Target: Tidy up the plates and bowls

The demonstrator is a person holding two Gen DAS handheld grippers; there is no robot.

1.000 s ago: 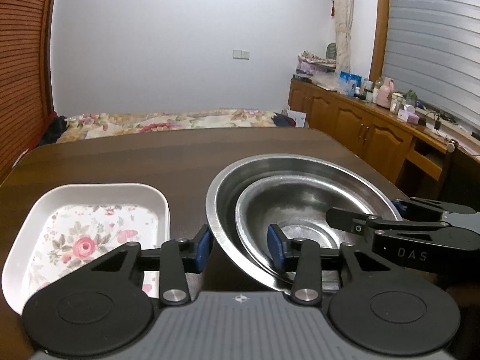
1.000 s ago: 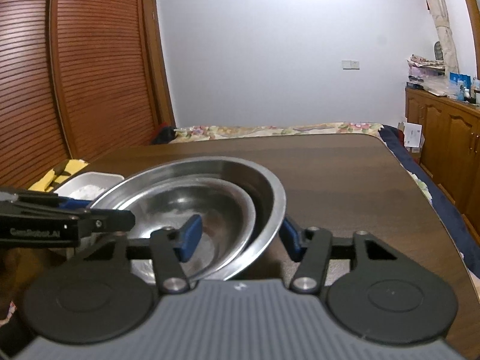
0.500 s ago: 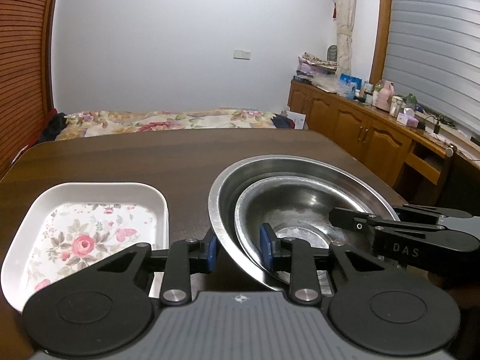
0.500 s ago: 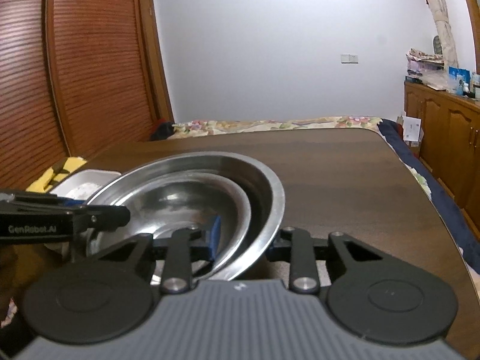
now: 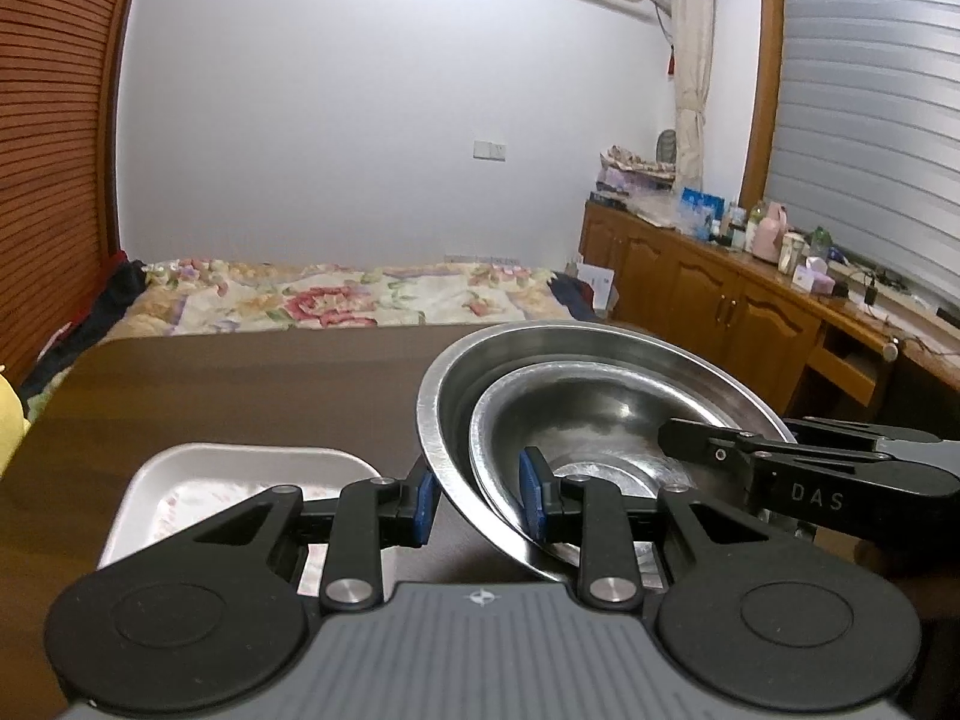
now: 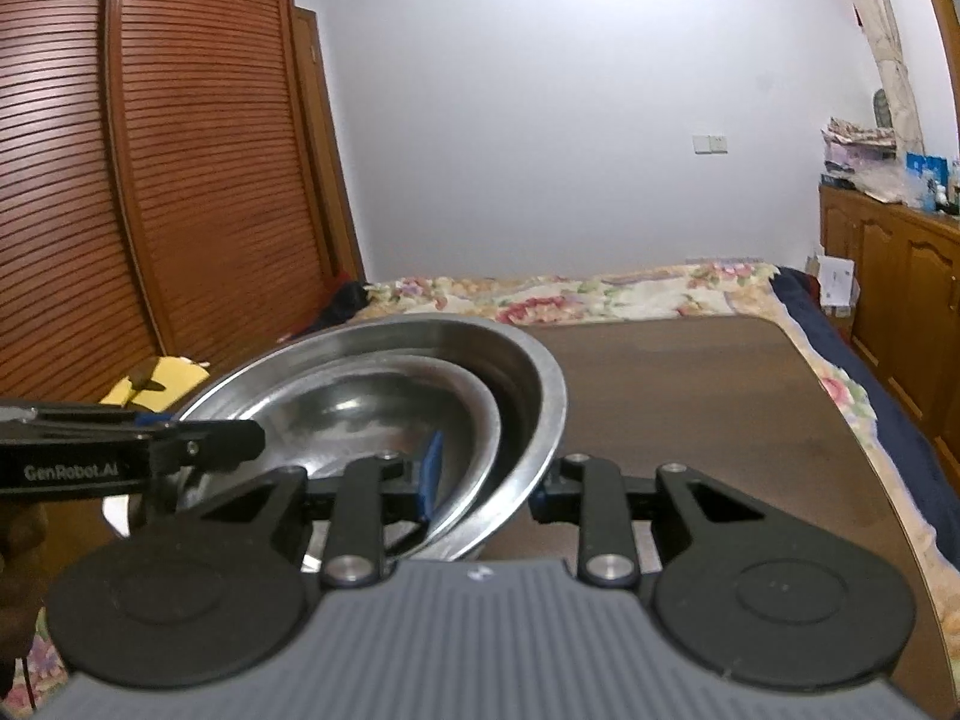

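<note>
**Two claws clamp the nested steel bowls from opposite rims**

The left claw (image 5: 474, 495) is narrowed onto the near-left wall of the large steel bowl (image 5: 444, 420) — one blue pad (image 5: 425, 501) outside the wall, the other inside, past the rim of the small steel bowl (image 5: 600, 414) nested within. Both bowl walls sit pinched between its pads. The right claw (image 6: 486, 480) grips the same pair at the opposite rim: its left pad (image 6: 431, 468) presses inside the small bowl (image 6: 372, 414), its right finger is tucked under the outer wall of the large bowl (image 6: 540, 396), mostly hidden.

The bowls are bare polished metal, round and shallow, the smaller one dull and smeared on its floor. They look raised and tilted above the dark wooden bench (image 5: 240, 378), though the underside is hidden.

Left of the large bowl, just beside it, a white rectangular tray (image 5: 240, 468) with a pink floral print lies flat on the bench, partly behind the left claw's finger. Beyond the bowls, past the far edge of the bench, is a bed with a flowered cover (image 5: 336, 300). To the bowls' right stand wooden cabinets (image 5: 720, 300) — cluttered on top with bottles.
</note>
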